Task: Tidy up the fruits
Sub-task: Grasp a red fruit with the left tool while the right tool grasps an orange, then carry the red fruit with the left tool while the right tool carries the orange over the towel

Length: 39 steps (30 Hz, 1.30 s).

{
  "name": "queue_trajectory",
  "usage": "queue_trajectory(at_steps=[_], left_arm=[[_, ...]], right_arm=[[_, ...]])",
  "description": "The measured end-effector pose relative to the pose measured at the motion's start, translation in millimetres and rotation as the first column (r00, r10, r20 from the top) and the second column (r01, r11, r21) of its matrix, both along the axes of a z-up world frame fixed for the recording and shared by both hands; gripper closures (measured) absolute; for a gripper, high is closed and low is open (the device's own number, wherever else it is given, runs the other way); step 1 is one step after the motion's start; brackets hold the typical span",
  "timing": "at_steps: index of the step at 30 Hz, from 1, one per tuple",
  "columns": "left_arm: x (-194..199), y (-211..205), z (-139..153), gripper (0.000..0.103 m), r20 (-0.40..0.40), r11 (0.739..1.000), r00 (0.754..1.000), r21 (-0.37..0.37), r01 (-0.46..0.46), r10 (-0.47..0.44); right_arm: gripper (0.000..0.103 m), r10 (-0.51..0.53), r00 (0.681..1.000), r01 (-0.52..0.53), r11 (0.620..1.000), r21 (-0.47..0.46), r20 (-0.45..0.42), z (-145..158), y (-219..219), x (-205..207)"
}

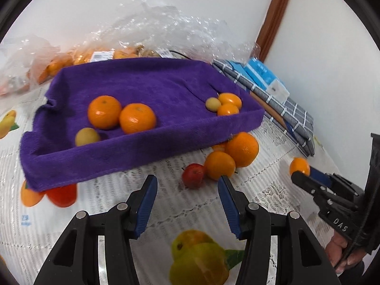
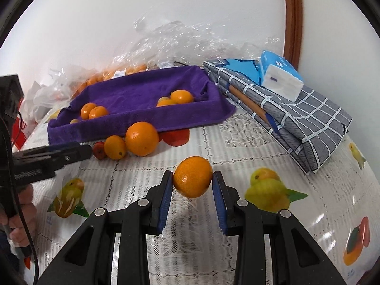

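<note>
A tray lined with a purple towel [image 1: 142, 152] [image 2: 133, 128] holds several oranges [image 1: 137, 118] and small yellowish fruits [image 1: 87, 136]. In front of it on the tablecloth lie a large orange [image 1: 242, 149] [image 2: 142, 138], a smaller orange [image 1: 219, 168] [image 2: 115, 147] and a small red apple [image 1: 193, 175] [image 2: 99, 150]. My left gripper [image 1: 187, 180] is open and empty, just short of the apple and smaller orange. My right gripper [image 2: 192, 175] is shut on a mandarin [image 2: 192, 179] [image 1: 299, 165], held above the tablecloth to the right of the loose fruit.
Crumpled plastic bags with more oranges [image 1: 95, 54] [image 2: 118, 73] lie behind the tray by the wall. A folded grey checked cloth [image 2: 296, 116] [image 1: 285, 111] with a tissue pack [image 2: 277, 76] lies at the right. The tablecloth has printed fruit pictures [image 1: 199, 258].
</note>
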<state>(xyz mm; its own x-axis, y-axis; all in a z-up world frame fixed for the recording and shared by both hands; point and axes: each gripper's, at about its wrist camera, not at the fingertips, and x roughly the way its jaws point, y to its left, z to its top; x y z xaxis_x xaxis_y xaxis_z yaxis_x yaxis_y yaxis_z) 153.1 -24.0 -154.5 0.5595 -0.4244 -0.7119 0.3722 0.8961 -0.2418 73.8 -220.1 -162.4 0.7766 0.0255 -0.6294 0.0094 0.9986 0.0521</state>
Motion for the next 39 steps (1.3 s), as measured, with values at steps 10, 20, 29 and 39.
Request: queue_trajectory(at_steps=[10, 20, 29, 39], left_arm=[[12, -15, -4, 0.075, -0.012, 0.996, 0.999, 0.075, 0.051, -0.051], [11, -9, -1, 0.079, 0.007, 0.999, 0.999, 0.034, 0.035, -0.035], [5, 13, 9, 0.079, 0.059, 0.994, 0.998, -0.106, 0.004, 0.003], [-1, 25, 17, 0.079, 0.109, 0.988, 0.993, -0.15, -0.037, 0.054]], right_arm=[[0.069, 0.029, 0.999, -0.029, 0.999, 0.045, 0.016, 0, -6, 0], [0.069, 0.059, 0.998, -0.058, 0.991, 0.117, 0.003, -3, -13, 3], [0.069, 0.097, 0.995, -0.097, 0.985, 0.143, 0.002, -4, -12, 5], [0.069, 0.075, 0.997, -0.078, 0.99, 0.115, 0.025, 0, -11, 2]])
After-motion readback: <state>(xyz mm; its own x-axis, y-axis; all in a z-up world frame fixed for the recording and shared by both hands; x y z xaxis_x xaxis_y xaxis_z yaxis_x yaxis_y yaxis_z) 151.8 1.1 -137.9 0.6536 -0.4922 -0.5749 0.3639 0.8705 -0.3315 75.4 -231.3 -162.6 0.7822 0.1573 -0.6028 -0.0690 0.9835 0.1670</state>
